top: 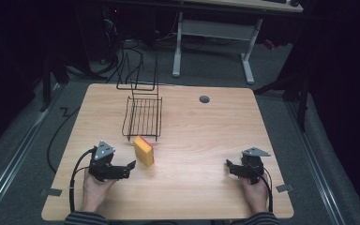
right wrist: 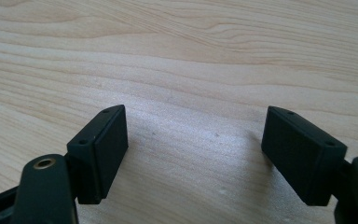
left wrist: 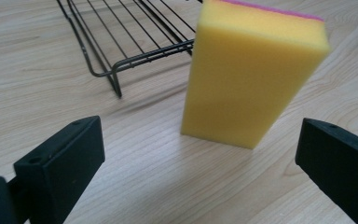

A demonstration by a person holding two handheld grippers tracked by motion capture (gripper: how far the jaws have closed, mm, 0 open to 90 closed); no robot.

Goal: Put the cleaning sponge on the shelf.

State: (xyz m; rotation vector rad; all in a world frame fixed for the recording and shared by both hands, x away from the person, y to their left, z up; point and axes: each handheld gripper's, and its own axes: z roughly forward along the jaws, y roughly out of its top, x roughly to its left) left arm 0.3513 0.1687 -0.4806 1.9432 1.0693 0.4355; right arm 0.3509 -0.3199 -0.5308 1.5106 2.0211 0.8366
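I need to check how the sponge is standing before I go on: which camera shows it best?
The left gripper view: the sponge stands close and upright on the table, yellow with a pink top edge, beyond the open jaws. The high view shows it small, beside the wire rack. The right gripper view looks at bare table.

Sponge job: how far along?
Early or between steps. The sponge stands on edge on the table, just in front of the wire rack, not in it. The left tool sits open beside it, gripping nothing; the right tool rests open, apart. Left, probably: racking the sponge.
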